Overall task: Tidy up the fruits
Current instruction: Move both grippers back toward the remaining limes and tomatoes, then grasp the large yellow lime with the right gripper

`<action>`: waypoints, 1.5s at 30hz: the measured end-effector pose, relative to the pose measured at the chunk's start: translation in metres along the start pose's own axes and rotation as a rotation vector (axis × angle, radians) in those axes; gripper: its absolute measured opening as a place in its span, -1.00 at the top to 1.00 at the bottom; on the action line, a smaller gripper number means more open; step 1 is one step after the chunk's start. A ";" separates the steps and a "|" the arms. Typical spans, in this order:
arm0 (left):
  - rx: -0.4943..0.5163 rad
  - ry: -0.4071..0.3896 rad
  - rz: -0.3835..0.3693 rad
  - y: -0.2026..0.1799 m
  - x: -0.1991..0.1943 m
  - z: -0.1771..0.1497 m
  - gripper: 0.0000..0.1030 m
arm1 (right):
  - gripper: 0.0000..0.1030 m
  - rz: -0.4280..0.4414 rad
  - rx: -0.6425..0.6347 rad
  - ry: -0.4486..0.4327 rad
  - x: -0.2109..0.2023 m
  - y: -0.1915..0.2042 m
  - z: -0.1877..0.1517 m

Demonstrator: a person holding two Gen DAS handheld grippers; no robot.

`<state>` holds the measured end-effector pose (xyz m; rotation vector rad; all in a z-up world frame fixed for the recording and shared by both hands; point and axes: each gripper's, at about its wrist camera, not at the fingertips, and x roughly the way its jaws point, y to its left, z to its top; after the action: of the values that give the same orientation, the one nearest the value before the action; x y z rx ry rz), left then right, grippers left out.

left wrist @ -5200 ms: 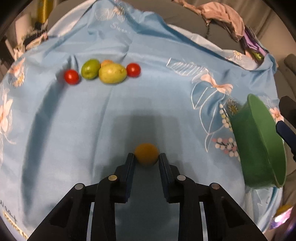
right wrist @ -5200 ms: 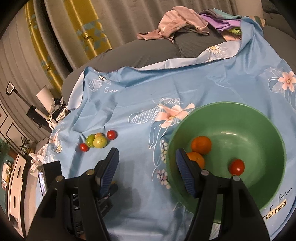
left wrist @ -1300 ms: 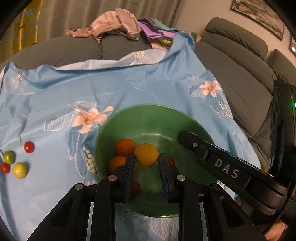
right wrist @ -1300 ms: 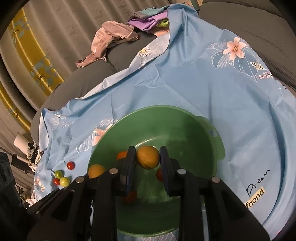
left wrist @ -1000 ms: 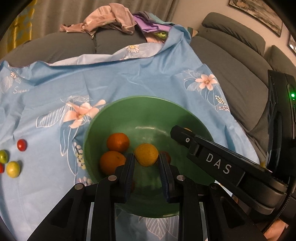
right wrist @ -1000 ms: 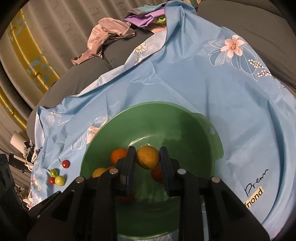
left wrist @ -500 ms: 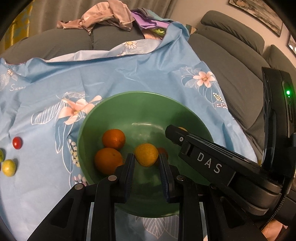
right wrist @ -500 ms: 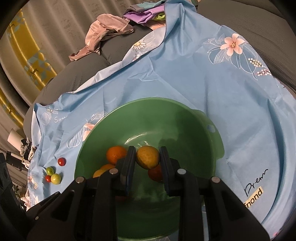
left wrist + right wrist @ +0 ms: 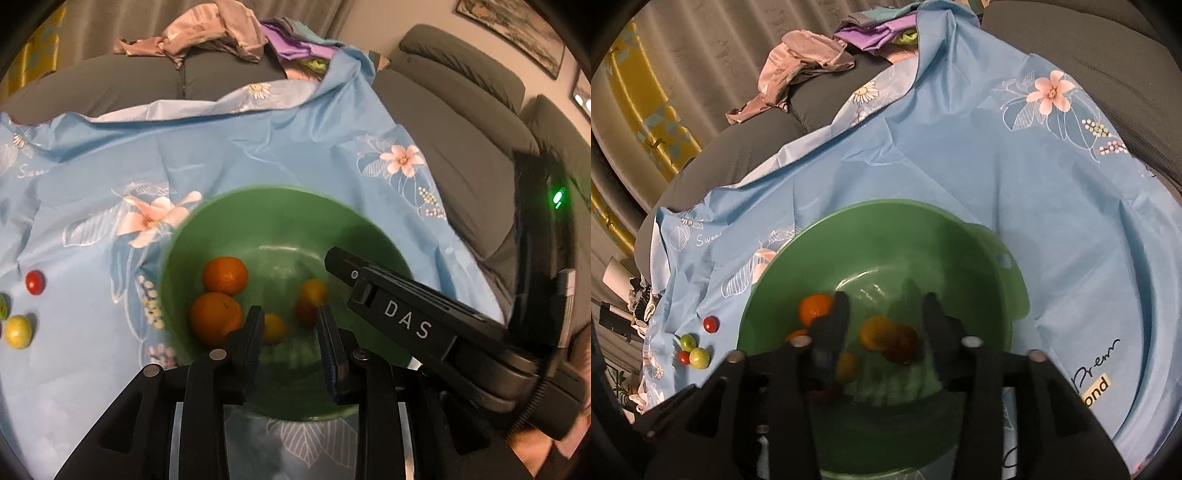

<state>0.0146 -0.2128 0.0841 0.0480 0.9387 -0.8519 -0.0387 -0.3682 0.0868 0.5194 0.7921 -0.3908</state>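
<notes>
Dropping fruit into the green bowl point(image 9: 284, 206) with both tools at once. Left gripper point(image 9: 291, 328) jaws opening, nothing pinched between them; small yellow fruit point(image 9: 274, 328) already loose in the bowl, low beside the left jaw. Right gripper point(image 9: 886, 325) jaws opening too, spread wide and blurred, nothing pressed; yellow-orange fruit point(image 9: 874, 332) free below, next to a dark red one point(image 9: 903, 344). Two oranges point(image 9: 224, 276) sitting at the bowl's left side.

To finish this release cleanly, judged from here:
- Keep opening fully before pulling back, so no pad drags a fruit up the wall.
- Hold both tools over the bowl's middle, clear of the rim and of each other; right tool's body crosses close in the left view.
- Lift straight up and out, not sideways.

Left on the blue cloth point(image 9: 258, 155): red tomato point(image 9: 35, 282), yellow-green fruit point(image 9: 17, 331) and a couple more at the far left edge. Go for those next.
</notes>
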 end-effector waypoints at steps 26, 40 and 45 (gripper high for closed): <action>-0.617 -0.305 0.461 0.215 -0.163 -0.053 0.01 | -0.23 0.102 -0.278 -0.011 -0.007 0.106 -0.023; -0.712 -0.267 0.452 0.255 -0.150 -0.063 -0.04 | -0.24 0.391 -0.472 0.313 0.082 0.254 -0.070; -0.723 -0.262 0.450 0.262 -0.143 -0.057 -0.04 | -0.24 0.327 -0.549 0.357 0.122 0.290 -0.092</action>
<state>0.1057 0.0768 0.0706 -0.4516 0.8929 -0.0700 0.1371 -0.0980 0.0255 0.1928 1.0901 0.2318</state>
